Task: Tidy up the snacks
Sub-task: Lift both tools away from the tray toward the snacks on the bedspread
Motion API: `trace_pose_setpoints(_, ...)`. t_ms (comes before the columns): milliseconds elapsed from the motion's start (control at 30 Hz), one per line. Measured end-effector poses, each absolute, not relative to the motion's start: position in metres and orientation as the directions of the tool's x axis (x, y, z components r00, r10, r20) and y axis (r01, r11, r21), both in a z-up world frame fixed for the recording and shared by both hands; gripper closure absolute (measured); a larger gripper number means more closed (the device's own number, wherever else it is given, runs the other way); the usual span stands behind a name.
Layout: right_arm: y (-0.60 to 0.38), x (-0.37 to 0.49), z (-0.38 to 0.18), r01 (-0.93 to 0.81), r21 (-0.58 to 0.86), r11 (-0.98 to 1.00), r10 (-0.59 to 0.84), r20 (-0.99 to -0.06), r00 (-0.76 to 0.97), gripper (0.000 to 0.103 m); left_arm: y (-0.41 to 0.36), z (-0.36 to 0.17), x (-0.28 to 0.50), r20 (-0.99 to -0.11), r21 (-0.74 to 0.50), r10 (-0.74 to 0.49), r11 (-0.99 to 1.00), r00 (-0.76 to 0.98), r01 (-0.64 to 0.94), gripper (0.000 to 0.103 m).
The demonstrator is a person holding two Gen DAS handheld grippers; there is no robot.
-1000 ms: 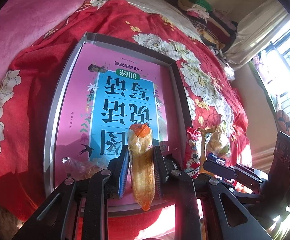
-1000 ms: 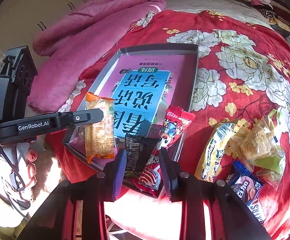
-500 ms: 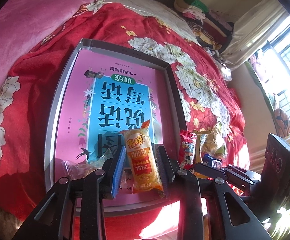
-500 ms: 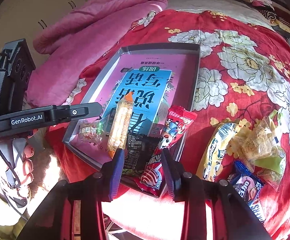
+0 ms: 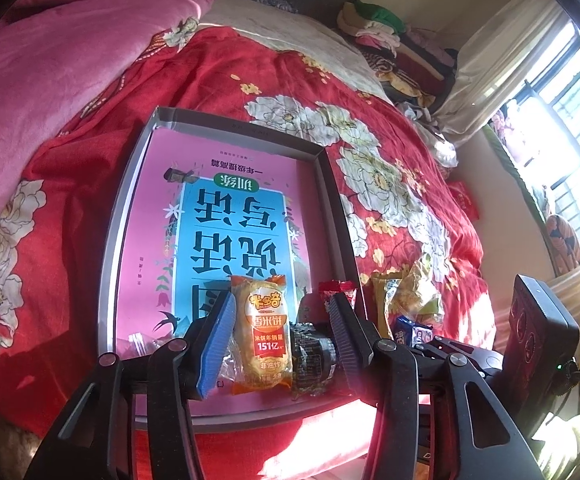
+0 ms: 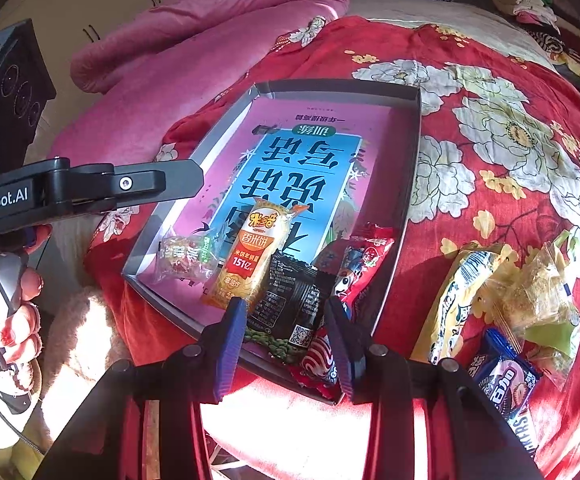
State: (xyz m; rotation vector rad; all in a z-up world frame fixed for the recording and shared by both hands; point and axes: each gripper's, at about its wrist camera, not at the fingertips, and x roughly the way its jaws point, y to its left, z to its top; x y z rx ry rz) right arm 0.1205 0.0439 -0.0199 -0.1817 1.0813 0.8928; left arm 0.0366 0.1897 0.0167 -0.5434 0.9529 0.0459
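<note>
Red floral bedding (image 5: 390, 184) fills the left wrist view, with a grey tray (image 5: 127, 216) lying on it and a pink-and-blue book (image 5: 233, 216) lining its floor. At six o'clock the left gripper (image 5: 281, 336) stands with its jaws part-way apart, having just been opening. The orange rice-cracker packet (image 5: 263, 340) lies flat between them on the book, neither pad pressing it — it looks set down at the tray's near end. A black packet (image 5: 314, 356) lies just to its right, likely so the snacks sit side by side.

Bedding again dominates the right wrist view, the pink quilt (image 6: 193, 48) bunched at eleven o'clock. Here the right gripper (image 6: 285, 332) has its jaws narrowly apart at six o'clock, empty, over the tray's near edge and the black packet (image 6: 290, 300). A red packet (image 6: 358, 264) leans on the tray's right wall. Loose snacks — a yellow packet (image 6: 454, 300) and a blue cookie packet (image 6: 502, 380) — wait on the bedding at four o'clock, not yet sorted.
</note>
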Motion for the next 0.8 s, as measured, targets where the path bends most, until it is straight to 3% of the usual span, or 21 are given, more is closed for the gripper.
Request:
trace_pose_setpoints(467,0.014,0.134,0.003,-0.676,0.231,0.7,0.55,-0.778,0.304,0.049,0.18,0.036,0.036,-0.766,-0.399,-0.178,0.885,0.618,-0.241,0.033)
trace_pose_setpoints(667,0.005,0.132,0.008,-0.677,0.219,0.703,0.554,-0.765,0.328,0.045,0.172,0.04,0.036,-0.766,-0.388,-0.179,0.895,0.618,-0.221,0.032)
trace_pose_setpoints(800,-0.002,0.133,0.018,-0.669,0.196,0.717,0.553,-0.744,0.374,0.035,0.17,0.044,0.036,-0.759,-0.396,-0.189,0.894,0.623,-0.211,0.032)
